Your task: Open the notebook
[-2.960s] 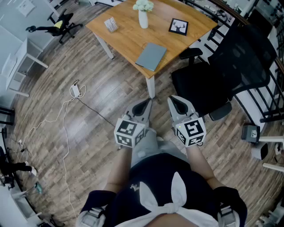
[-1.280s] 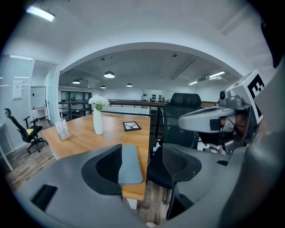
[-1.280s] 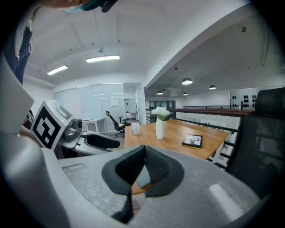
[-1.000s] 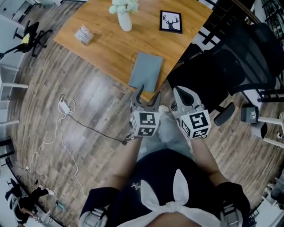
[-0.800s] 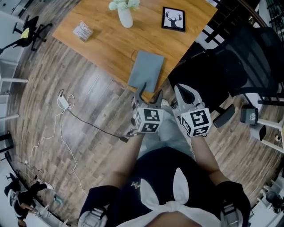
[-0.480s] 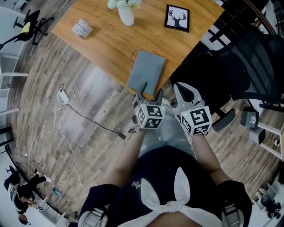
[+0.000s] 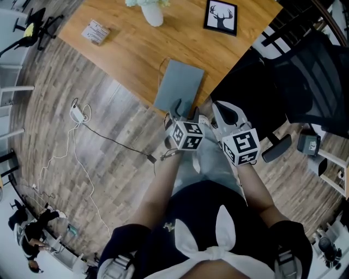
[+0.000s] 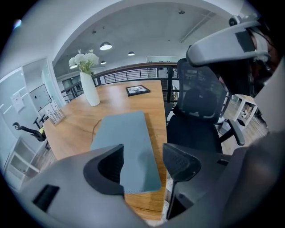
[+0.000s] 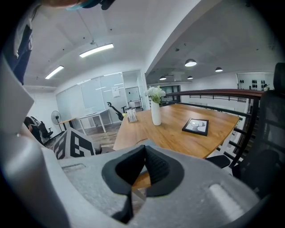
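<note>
At table [image 7: 136, 54] edge | left gripper [image 8: 142, 156] jaws spread near notebook [image 7: 180, 82] | right gripper [image 9: 144, 165] jaws together, empty

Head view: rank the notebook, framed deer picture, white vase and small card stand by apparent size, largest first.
1. notebook
2. framed deer picture
3. small card stand
white vase: unranked, because the picture's top edge crops it; its visible part looks about like the small card stand.
</note>
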A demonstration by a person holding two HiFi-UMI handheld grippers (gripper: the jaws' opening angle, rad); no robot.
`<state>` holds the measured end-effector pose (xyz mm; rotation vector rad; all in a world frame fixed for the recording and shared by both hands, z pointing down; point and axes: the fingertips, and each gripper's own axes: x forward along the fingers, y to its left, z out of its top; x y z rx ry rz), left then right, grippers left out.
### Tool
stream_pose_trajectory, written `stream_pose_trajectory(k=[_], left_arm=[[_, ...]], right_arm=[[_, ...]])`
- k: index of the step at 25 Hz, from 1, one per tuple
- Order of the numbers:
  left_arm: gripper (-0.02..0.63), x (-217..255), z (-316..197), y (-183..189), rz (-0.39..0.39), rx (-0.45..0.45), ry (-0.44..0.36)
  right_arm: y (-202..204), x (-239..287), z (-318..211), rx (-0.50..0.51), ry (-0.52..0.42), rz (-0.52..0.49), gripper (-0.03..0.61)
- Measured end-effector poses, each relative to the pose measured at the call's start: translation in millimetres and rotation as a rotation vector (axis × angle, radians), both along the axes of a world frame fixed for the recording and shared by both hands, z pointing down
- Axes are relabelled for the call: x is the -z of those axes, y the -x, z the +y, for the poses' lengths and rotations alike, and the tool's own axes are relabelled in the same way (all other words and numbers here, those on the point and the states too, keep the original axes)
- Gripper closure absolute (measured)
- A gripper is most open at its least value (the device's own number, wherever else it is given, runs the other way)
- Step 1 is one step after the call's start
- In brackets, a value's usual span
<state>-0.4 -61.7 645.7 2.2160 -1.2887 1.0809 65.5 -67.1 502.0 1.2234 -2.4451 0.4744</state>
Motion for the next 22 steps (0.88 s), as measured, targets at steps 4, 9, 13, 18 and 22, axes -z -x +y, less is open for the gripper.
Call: stream_pose_trajectory(k=[4, 9, 13, 18, 22], left_arm=[[0.398, -13, -4, 3, -0.037, 0.019, 0.021], [0.408, -24, -2, -1, -0.044, 0.007, 0.058], [0.408, -27, -1, -4, -0.055, -0.001, 0.070], [0.436, -35, -4, -2, -0.169, -0.005, 0.075], [0.445, -37, -5, -3, -0.259, -0.048, 0.083]], right_arm=[[-3, -7, -6, 0.000, 0.013, -0.005, 0.580], [-6, -14, -10, -0.002, 0.029, -0.010, 0.581], [-6, -18, -9, 0.000, 0.041, -0.012, 0.580], [-9, -21, -9, 0.002, 0.049, -0.019, 0.580], [-13, -20, -11, 0.000, 0.049, -0.025, 0.581]])
